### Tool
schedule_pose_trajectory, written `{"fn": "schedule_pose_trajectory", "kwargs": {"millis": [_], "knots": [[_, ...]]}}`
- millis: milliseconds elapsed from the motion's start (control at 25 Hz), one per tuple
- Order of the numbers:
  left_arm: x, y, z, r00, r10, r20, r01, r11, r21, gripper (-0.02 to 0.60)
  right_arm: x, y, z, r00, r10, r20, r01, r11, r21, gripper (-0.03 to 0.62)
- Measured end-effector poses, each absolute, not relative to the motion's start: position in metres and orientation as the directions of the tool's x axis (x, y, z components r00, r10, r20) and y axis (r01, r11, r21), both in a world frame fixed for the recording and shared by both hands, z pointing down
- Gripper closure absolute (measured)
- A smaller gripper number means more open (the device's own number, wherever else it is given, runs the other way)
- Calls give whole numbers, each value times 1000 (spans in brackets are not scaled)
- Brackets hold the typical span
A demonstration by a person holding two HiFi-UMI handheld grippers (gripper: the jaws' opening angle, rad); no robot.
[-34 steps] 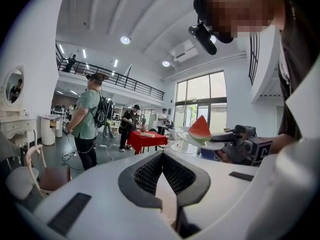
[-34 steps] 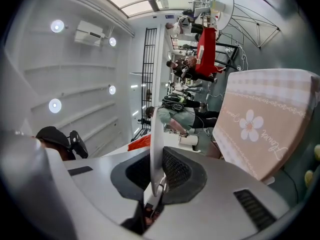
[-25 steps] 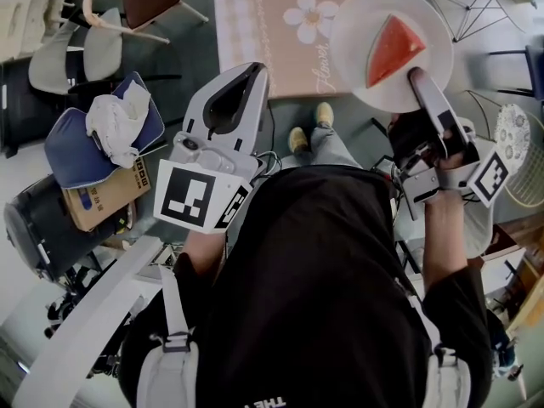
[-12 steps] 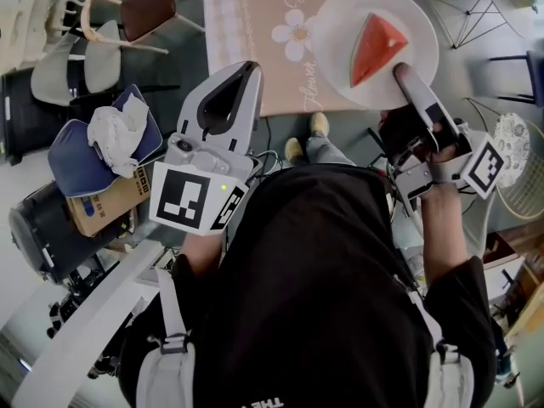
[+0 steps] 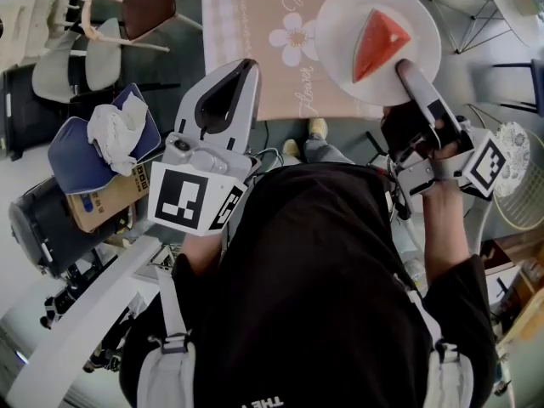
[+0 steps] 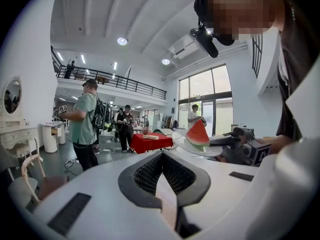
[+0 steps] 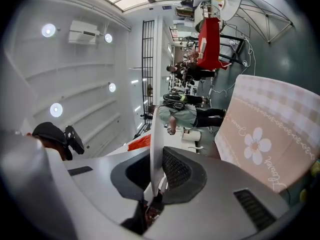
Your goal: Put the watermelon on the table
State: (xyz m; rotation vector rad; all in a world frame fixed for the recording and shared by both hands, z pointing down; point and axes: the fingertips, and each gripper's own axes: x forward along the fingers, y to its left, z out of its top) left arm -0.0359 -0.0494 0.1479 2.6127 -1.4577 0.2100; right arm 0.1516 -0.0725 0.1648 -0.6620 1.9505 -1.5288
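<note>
White plate (image 5: 340,24) with the watermelon (image 5: 378,42) on it is what my right gripper (image 5: 406,68) has hold of. Its jaws are clamped on the plate's near rim, and in the right gripper view that rim runs edge-on between the two black pads. The red slice stands on its green rind around the middle of the plate, point up, as the left gripper view shows clearly. From the head view the plate overlaps the near right corner of the table (image 5: 246,24), which is covered by a pinkish checked cloth with a white flower printed on it. I cannot tell how far above the cloth the plate is, though the left gripper view shows it held up in the air.

My left gripper (image 5: 248,65) is off to the left of the plate, well apart from it, near the table's near edge. Its jaws are pressed together at the tips with nothing between them.

Further left on the floor I see a blue cushion (image 5: 81,155) with a crumpled white cloth (image 5: 115,130) on top, and a cardboard box (image 5: 106,201) beside it.
</note>
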Motion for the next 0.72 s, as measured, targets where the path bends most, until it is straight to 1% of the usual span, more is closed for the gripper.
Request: {"fn": "schedule_pose_trajectory", "kwargs": {"millis": [720], "knots": [[-33,-50,149,475,-858,195,-878,-476,49,571,155,-82,167,-740,-657,-143,-14,228,-974,562]]}}
